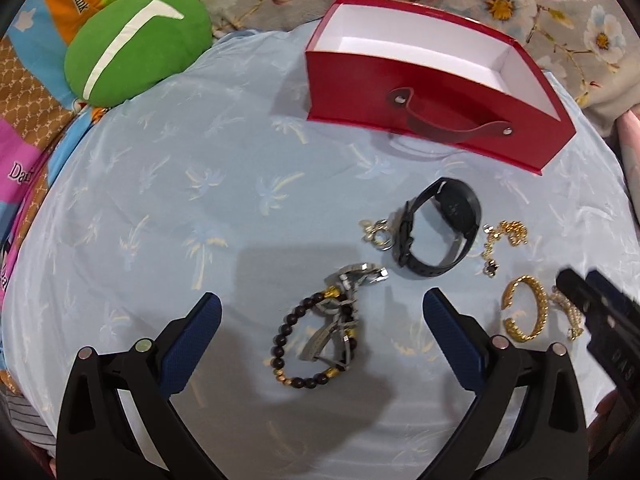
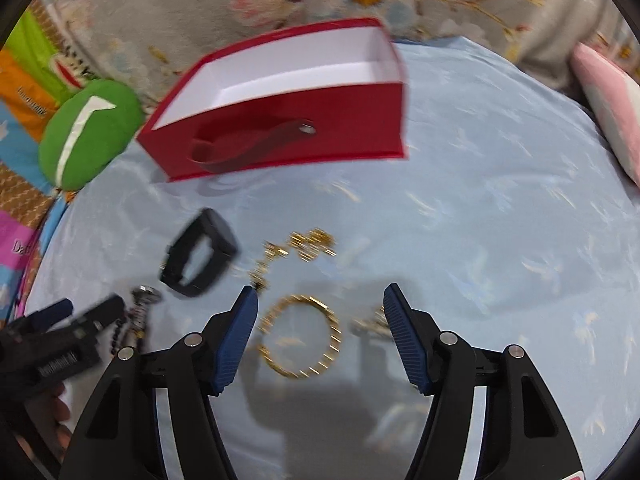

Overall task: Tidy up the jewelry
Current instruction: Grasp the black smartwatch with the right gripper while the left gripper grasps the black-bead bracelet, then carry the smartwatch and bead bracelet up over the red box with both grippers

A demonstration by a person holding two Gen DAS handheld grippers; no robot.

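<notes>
A pale blue palm-print cloth (image 1: 160,208) over floral bedding carries the empty red box (image 1: 432,92), black watch (image 1: 436,232) and gold bangle (image 2: 300,336), under left gripper (image 1: 322,320) and right gripper (image 2: 320,320), jaws apart, empty.

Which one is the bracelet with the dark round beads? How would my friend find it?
Start at the big red box on the light blue cloth, then come down past the black watch to the space between the left gripper's open blue fingers. The beaded bracelet lies there, tangled with a grey strap. It alone is a loop of dark balls with a few gold ones.
</notes>
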